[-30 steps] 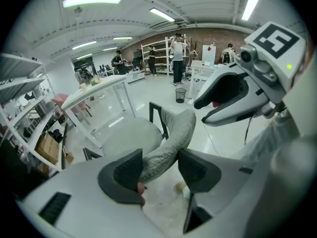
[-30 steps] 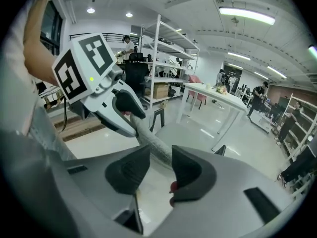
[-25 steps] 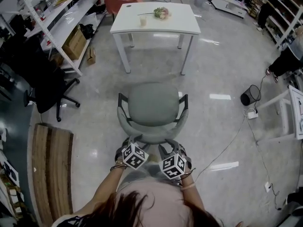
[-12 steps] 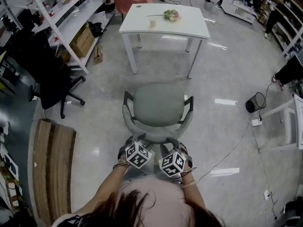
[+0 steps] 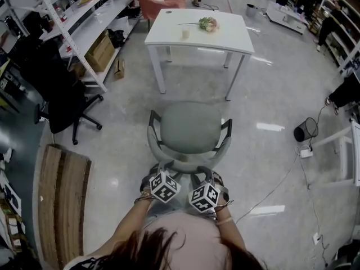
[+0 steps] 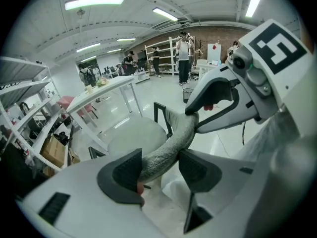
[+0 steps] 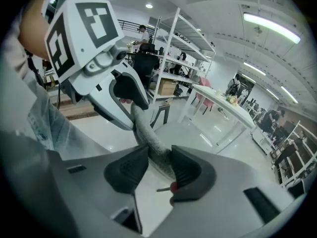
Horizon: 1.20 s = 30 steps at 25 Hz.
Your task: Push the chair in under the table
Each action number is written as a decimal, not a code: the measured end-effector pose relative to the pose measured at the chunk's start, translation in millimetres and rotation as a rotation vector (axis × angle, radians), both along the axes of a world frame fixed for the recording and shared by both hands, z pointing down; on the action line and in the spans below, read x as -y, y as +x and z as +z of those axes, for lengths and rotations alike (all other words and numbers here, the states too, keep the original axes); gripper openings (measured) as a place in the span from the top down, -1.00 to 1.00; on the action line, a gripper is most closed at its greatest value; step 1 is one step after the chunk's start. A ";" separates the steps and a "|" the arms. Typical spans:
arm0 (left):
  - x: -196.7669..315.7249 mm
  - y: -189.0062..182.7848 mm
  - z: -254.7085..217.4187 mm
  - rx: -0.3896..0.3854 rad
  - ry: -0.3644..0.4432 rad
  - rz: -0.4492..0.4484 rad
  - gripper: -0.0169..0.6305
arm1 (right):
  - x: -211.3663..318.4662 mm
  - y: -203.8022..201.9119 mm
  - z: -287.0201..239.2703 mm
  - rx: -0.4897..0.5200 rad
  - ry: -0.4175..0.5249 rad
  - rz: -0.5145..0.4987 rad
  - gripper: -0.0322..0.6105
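Left claw [image 6: 157,165]: clamped on the grey padded backrest rim [image 6: 173,138] of the grey swivel armchair [image 5: 189,127].
Right claw [image 7: 159,166]: pads pressed on the same rim, beside the left one.
Chair: on the floor, well short of the white rectangular desk [image 5: 225,35], seat towards it.
Done: backrest gripped.
Remaining: roll it forward until the seat sits under the desk.

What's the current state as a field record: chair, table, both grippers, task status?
chair: grey, with arms, seat toward the table, on open floor
table: white, ahead of the chair, apart from it
on table: flowers, cup
left gripper: jaws closed on the backrest rim
right gripper: jaws on the same rim, beside the left
status: chair not yet under the table
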State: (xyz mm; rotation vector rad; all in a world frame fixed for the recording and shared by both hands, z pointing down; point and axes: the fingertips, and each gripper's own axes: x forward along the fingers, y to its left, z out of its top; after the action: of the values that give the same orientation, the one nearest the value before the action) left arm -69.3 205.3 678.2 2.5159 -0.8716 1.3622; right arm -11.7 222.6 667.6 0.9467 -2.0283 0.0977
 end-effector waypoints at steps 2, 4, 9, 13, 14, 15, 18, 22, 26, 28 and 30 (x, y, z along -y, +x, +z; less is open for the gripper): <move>6.9 -0.7 0.1 0.001 0.005 0.000 0.22 | 7.2 -0.8 0.8 -0.005 -0.003 -0.006 0.45; 13.3 -0.3 0.6 0.001 0.007 0.000 0.22 | 14.0 -0.5 1.8 -0.009 -0.002 -0.009 0.45; 31.0 -1.3 1.1 0.006 0.013 0.001 0.22 | 31.5 -1.1 2.1 -0.004 0.000 -0.009 0.45; 46.5 -1.4 2.0 0.018 0.015 0.001 0.22 | 46.5 -1.4 3.1 0.003 -0.005 -0.014 0.45; 50.1 -2.1 2.4 0.021 0.012 0.002 0.22 | 50.0 -2.3 3.7 0.002 -0.009 -0.016 0.45; 53.8 -3.2 2.6 0.024 0.009 0.002 0.22 | 53.6 -3.6 4.1 0.000 -0.014 -0.017 0.45; 64.2 -6.2 1.9 0.031 0.002 0.002 0.22 | 64.3 -7.0 4.0 -0.011 -0.027 -0.020 0.45; 74.8 -4.0 1.2 0.040 -0.009 0.004 0.22 | 75.4 -4.7 4.4 -0.020 -0.031 -0.024 0.45; 85.2 -4.9 1.6 0.043 -0.026 0.013 0.22 | 86.5 -6.0 5.7 -0.014 -0.044 -0.031 0.45; 88.8 -4.4 1.9 0.045 -0.033 0.015 0.22 | 90.2 -5.7 6.6 -0.017 -0.055 -0.037 0.45; 93.6 -4.6 2.2 0.048 -0.036 0.019 0.22 | 95.1 -5.8 7.3 -0.022 -0.057 -0.045 0.45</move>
State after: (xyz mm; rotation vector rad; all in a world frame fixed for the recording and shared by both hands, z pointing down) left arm -73.8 111.7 680.4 2.4806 -0.8258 1.4363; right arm -17.4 127.5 674.9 0.8628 -2.0147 0.1197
